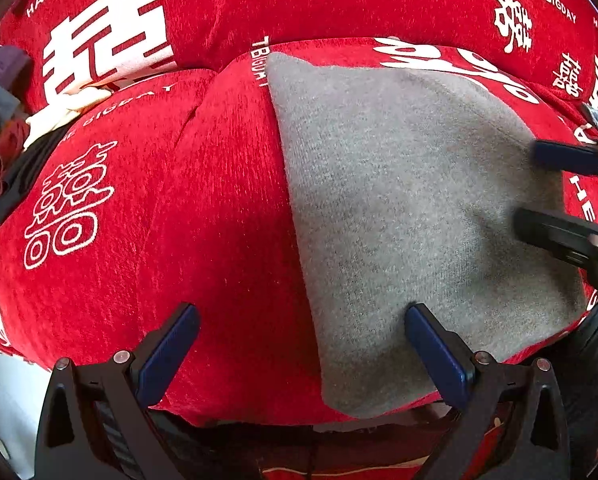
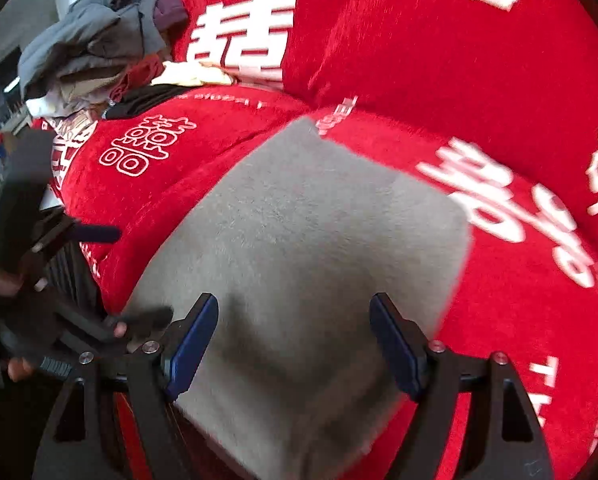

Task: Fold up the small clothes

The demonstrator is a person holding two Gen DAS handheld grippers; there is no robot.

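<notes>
— Jaws on the left gripper [image 1: 301, 354] are standing wide apart with nothing between them, yes?

— Yes. Its blue-padded fingers [image 1: 169, 354] are hanging empty over the seat. Under the right-hand finger is lying the folded grey knitted garment [image 1: 399, 208]; under the left-hand one, only the red plush sofa cover with white printed characters [image 1: 219, 220].

— And the right gripper [image 2: 293, 344]?

— Spread just as wide, gripping nothing. The grey garment is lying flat directly beneath and ahead of it, stretching away from both pads. The picture is blurring a little there.

— Are the two tools touching?

— No. In the left wrist view the right gripper's fingers are poking in from the right edge, over the garment's far side. In the right wrist view the left gripper is sitting off to the left, held by a person's hand [image 2: 3, 280].

— Anything further out?

— Beyond the left gripper, at the sofa's far end, a heap of mixed grey, dark and cream clothes [image 2: 95, 48] is piling against the red back cushion [image 2: 419, 40].
</notes>
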